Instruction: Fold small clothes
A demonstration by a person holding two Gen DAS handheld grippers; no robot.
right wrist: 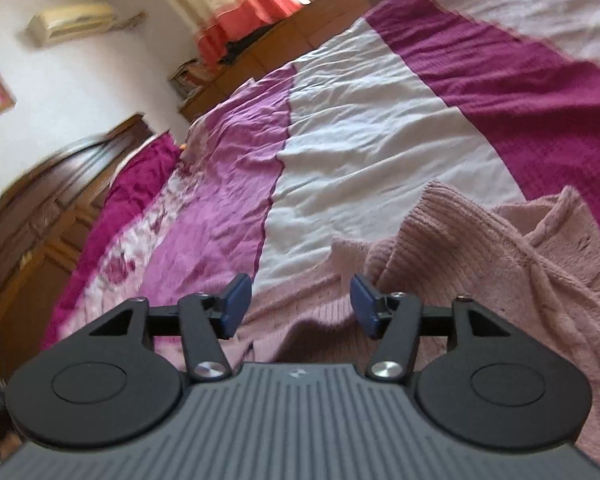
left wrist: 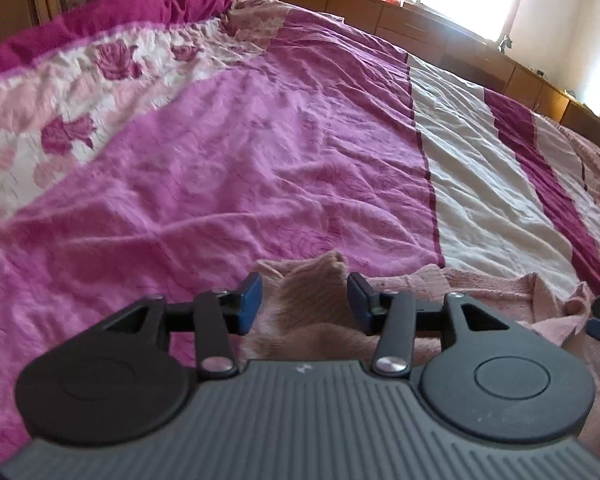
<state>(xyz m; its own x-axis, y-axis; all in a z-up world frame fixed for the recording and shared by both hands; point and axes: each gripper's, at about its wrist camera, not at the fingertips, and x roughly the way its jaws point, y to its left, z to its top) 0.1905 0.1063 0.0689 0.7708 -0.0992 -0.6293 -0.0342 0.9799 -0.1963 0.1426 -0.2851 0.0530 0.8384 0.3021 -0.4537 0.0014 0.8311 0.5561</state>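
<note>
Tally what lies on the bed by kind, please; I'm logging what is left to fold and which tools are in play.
Pink knitted garment: 1
Patterned bedspread under it: 1
Handheld grippers: 2, the left gripper and the right gripper, each with blue fingers apart over the knit
Total: 4
</note>
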